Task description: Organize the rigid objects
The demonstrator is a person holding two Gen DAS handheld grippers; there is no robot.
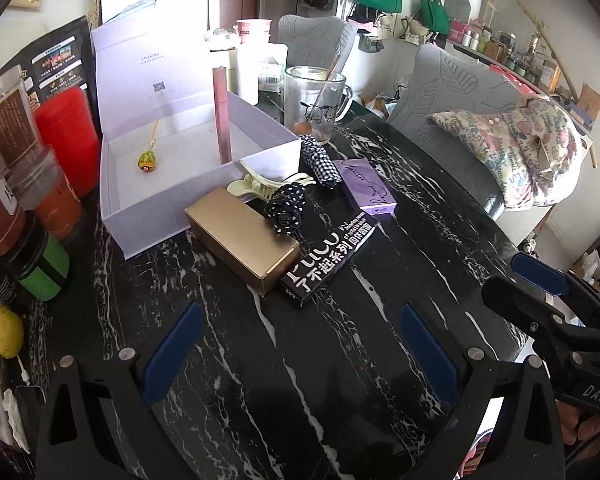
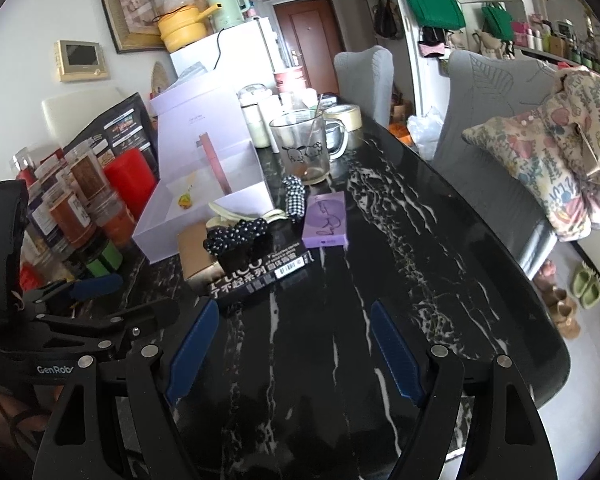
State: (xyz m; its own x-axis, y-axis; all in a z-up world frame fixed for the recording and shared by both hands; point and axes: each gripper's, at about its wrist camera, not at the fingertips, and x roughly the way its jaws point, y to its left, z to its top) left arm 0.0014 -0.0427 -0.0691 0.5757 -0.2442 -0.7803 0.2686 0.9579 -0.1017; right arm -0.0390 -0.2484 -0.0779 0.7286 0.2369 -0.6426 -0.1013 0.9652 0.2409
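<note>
Your left hand-held gripper (image 1: 300,354): jaws wide apart, nothing between, over bare surface (image 1: 340,380).
Your right hand-held gripper (image 2: 294,354): jaws wide, empty.
Gold box (image 1: 242,238): beside black carton (image 1: 328,256), before white open box (image 1: 172,168).
Purple box (image 1: 366,186): right of checked bundle (image 1: 320,160).

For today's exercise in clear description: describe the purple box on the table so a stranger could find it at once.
Start at the big open white box on the black marble table. Just right of it, past the checked hair clip, lies a small flat purple box. It alone is lilac with handwriting on top; the neighbouring boxes are gold and black.
</note>
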